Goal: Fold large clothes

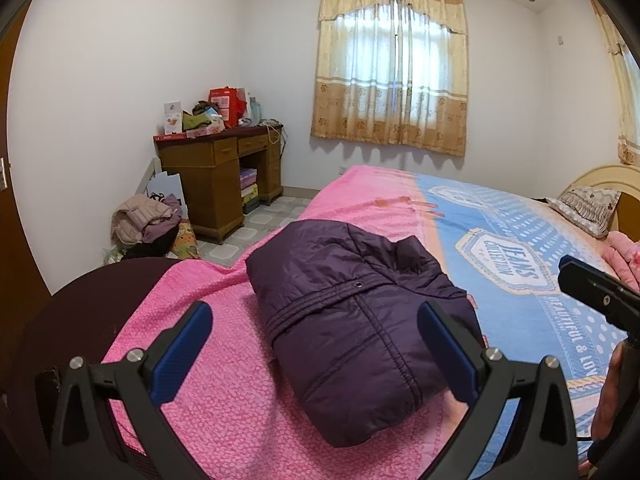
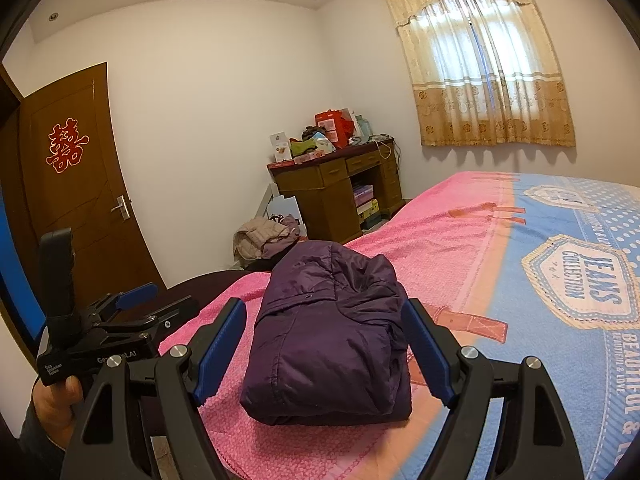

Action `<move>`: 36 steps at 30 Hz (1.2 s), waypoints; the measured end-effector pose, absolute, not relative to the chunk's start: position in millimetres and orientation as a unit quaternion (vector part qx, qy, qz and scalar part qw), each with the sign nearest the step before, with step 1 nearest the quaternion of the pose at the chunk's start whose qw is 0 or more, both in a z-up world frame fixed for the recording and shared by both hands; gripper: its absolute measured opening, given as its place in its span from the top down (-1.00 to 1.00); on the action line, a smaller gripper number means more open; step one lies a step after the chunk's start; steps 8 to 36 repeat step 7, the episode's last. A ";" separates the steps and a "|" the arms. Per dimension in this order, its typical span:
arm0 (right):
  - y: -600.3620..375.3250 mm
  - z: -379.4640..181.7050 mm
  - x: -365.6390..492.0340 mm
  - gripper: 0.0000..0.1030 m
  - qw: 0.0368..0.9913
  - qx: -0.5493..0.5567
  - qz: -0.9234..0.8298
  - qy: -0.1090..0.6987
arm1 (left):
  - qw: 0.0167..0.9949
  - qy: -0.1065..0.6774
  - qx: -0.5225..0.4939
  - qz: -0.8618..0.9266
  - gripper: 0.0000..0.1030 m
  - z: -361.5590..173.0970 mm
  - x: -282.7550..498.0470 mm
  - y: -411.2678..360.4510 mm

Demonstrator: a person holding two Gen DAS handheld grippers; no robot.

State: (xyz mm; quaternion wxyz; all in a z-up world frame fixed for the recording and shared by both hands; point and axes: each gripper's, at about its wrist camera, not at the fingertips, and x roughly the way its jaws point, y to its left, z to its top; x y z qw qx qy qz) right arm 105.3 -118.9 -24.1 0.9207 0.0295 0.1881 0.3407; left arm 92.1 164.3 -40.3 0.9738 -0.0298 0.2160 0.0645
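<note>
A dark purple padded jacket (image 1: 352,320) lies folded into a thick bundle on the pink end of the bed cover (image 1: 224,400). In the left wrist view my left gripper (image 1: 316,308) is open, its blue pads wide apart on either side of the bundle's near end and not pressing on it. The right wrist view shows the same jacket (image 2: 328,340) just ahead of my right gripper (image 2: 324,306), also open with its pads beside the bundle. The left gripper (image 2: 176,298) shows again at that view's left edge, held by a hand (image 2: 56,396).
The bed cover turns blue with printed badges (image 1: 508,264) to the right, with a pillow (image 1: 588,208) and a pink garment (image 1: 624,256) beyond. A wooden desk (image 1: 216,172) piled with boxes and a heap of clothes (image 1: 144,220) stand by the far wall. A brown door (image 2: 80,184) is on the left.
</note>
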 end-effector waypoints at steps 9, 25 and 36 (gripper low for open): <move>-116.1 -25.7 105.5 -0.55 0.920 0.026 0.343 0.190 | 0.976 0.206 -0.021 0.061 -1.00 -40.7 92.5 161.6; -116.1 -25.7 105.5 -0.55 0.920 0.026 0.343 0.190 | 0.976 0.206 -0.021 0.061 -1.00 -40.7 92.5 161.6; -116.1 -25.7 105.5 -0.55 0.920 0.026 0.343 0.190 | 0.976 0.206 -0.021 0.061 -1.00 -40.7 92.5 161.6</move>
